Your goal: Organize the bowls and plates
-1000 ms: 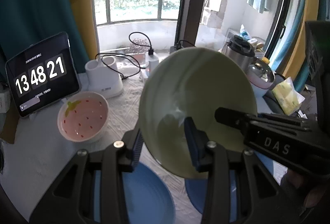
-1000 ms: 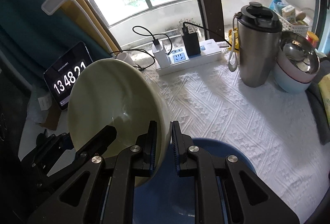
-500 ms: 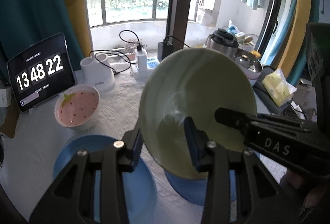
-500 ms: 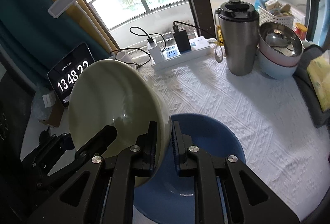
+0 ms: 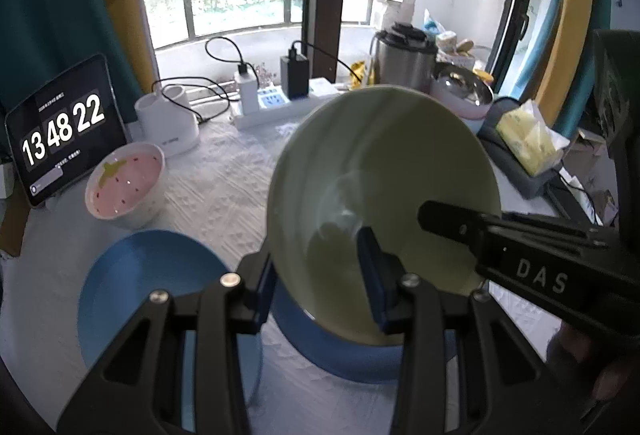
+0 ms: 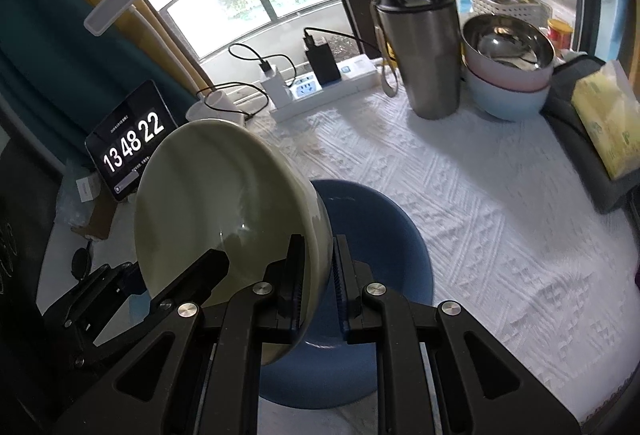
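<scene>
A pale green bowl [image 5: 384, 179] is held tilted in the air by both grippers; it also shows in the right wrist view [image 6: 224, 203]. My left gripper [image 5: 320, 275] straddles its rim, one finger inside and one outside. My right gripper [image 6: 314, 275] is shut on its rim. Under it lies a blue plate [image 6: 380, 235], seen in the left wrist view [image 5: 344, 355] too. A second blue plate [image 5: 148, 275] lies to the left. A pink strawberry bowl [image 5: 124, 187] stands behind it.
A tablet clock [image 5: 60, 131] leans at the far left. A white holder [image 5: 168, 119], a power strip [image 6: 328, 87], a steel flask [image 6: 420, 51], stacked bowls [image 6: 508, 75] and a tissue pack [image 6: 608, 123] line the back and right of the white tablecloth [image 6: 480, 203].
Both grippers have risen and drawn back with the green bowl. More of the table and both blue plates now show beneath it.
</scene>
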Available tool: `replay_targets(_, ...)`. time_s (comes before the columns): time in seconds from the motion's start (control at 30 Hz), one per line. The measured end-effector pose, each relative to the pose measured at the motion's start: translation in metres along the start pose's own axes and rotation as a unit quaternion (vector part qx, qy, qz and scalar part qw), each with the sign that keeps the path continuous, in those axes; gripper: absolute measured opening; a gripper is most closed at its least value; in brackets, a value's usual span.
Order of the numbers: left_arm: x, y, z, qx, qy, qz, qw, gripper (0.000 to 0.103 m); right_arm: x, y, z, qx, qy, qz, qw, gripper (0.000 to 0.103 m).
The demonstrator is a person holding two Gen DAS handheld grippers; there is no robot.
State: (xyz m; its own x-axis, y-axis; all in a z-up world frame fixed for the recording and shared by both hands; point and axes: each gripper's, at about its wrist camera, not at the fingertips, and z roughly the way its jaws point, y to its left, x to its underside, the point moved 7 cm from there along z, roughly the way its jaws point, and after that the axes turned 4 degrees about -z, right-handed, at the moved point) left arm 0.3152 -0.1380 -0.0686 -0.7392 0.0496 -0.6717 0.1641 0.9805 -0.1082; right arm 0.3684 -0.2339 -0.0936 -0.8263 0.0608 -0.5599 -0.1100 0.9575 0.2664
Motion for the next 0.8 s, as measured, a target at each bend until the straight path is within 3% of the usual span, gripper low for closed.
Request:
replay_targets(0.57, 0.032, -0.017, 0.031, -0.027, 0.043, 0.028, 0.9983, 0.039, 0.03, -0.031, 0.02, 0.016, 0.042, 0.008, 0.999, 0.016)
replay_targets(0.8, 0.032, -0.017, 0.033, -0.037, 0.042, 0.033, 0.9979, 0.039, 0.031, -0.03, 0.021, 0.028, 0.042, -0.009, 0.999, 0.017)
